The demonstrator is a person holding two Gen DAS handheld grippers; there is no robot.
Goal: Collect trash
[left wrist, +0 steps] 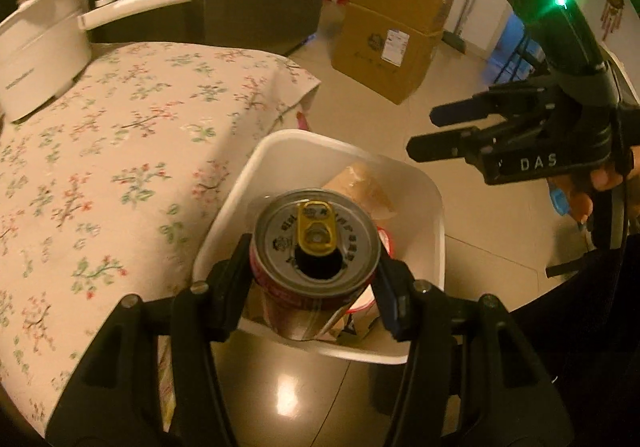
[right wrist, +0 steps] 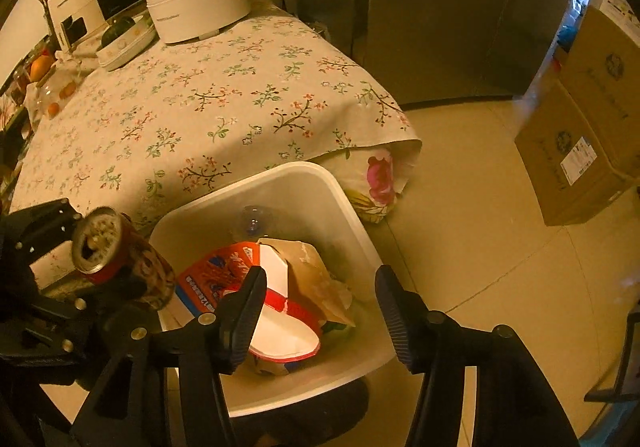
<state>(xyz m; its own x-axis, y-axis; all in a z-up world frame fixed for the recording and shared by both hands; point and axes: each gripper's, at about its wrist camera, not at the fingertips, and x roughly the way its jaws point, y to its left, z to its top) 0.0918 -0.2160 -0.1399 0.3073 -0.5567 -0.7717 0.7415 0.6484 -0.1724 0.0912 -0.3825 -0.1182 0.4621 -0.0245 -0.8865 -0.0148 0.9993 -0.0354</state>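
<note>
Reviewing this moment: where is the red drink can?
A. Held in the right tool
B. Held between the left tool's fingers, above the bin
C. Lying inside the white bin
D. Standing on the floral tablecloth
B: the red can sits clamped between the left tool fingers, above the white bin, while the right tool stands open and empty over the bin.

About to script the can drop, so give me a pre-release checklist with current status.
1. Left hand-held gripper clamped on can: ok.
2. Can over the bin opening: ok in the left wrist view; the right wrist view puts it near the bin's edge.
3. Room in bin above carton and paper bag: ok.
4. Right hand-held gripper empty, jaws open: ok.
5. Can empty of liquid: cannot tell.
</note>
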